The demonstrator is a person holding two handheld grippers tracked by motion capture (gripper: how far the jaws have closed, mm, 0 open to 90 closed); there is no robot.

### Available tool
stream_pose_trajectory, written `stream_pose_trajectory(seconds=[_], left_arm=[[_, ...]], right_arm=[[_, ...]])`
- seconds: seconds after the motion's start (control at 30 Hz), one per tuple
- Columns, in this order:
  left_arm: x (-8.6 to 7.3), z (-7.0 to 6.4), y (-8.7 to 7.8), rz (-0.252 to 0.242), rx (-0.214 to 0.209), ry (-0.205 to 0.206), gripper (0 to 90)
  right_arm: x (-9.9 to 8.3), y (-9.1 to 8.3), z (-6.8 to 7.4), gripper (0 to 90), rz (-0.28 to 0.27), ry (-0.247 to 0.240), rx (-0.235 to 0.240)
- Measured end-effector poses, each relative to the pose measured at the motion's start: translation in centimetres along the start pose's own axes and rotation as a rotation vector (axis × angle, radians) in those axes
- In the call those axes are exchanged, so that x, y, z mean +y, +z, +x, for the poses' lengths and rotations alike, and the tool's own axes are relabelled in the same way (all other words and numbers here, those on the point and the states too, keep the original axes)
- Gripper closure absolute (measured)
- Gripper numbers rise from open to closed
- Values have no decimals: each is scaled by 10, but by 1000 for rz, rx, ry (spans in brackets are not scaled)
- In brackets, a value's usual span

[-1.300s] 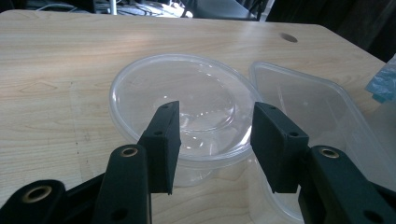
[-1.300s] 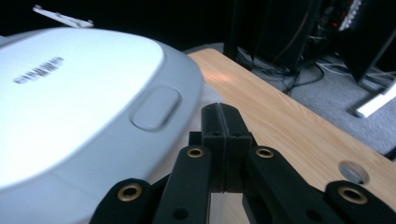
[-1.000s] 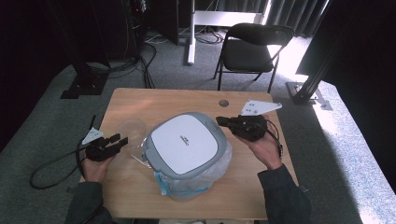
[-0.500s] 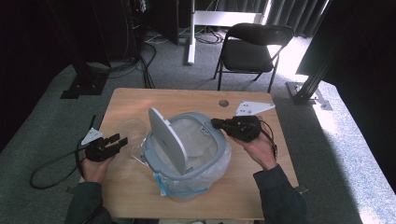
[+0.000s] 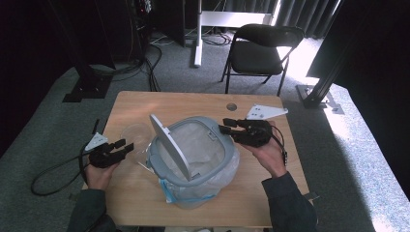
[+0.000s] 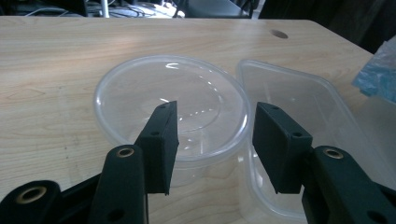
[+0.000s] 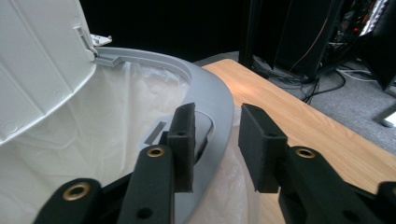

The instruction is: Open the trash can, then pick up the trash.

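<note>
Right now my right gripper [image 5: 226, 128] sits at the 3 o'clock edge of the bin [image 5: 212, 166], jaws apart over its smooth grey plastic rim [image 7: 212, 100]. Its glossy white lid [image 5: 167, 145] stands tilted open toward 9 o'clock, above a crinkled translucent liner [image 7: 93, 140]. My left gripper [image 6: 212, 135], at 8 o'clock on the pale wooden table [image 5: 193, 104], is also spread, empty, pointing at a round clear plastic tub [image 6: 170, 109] touching a rectangular clear one [image 6: 303, 100]. Black foam pads hide each tub's near wall; the bin's inside bottom is hard to make out.
</note>
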State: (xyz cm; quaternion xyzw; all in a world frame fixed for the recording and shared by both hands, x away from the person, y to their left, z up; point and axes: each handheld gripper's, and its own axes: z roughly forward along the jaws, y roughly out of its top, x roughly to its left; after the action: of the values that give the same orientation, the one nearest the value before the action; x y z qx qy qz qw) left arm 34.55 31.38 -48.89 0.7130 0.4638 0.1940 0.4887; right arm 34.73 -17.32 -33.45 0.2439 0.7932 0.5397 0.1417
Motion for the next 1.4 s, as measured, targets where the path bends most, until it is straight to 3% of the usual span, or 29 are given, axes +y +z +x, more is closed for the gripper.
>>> stream_pose_trajectory(seconds=[0.2, 0.3, 0.4, 0.6, 0.73, 0.9, 1.07, 1.27, 1.4], left_arm=[[-1, -4, 2, 17, -11, 8, 507], [-1, -8, 6, 32, -22, 24, 516], [-1, -13, 10, 47, -33, 45, 538], [0, -22, 14, 63, -52, 101, 685], [-3, -26, 20, 103, -64, 135, 787], [-5, -26, 25, 132, -52, 162, 842], [-6, -18, 25, 125, -69, 138, 856], [-7, -13, 26, 123, -48, 138, 860], [-13, -12, 34, 200, -23, 169, 852]], right_arm=[[-6, -6, -3, 582, -34, 18, -55], [-16, -19, -12, 578, -66, 44, -133], [-20, -23, -15, 575, -67, 53, -148], [-34, -27, -22, 573, -56, 80, -172], [-41, -28, -26, 568, -53, 102, -176], [-47, -26, -29, 567, -48, 114, -182], [-52, -23, -30, 567, -30, 113, -195], [-58, -19, -33, 567, -17, 130, -197], [-60, -17, -34, 567, -8, 133, -201]])
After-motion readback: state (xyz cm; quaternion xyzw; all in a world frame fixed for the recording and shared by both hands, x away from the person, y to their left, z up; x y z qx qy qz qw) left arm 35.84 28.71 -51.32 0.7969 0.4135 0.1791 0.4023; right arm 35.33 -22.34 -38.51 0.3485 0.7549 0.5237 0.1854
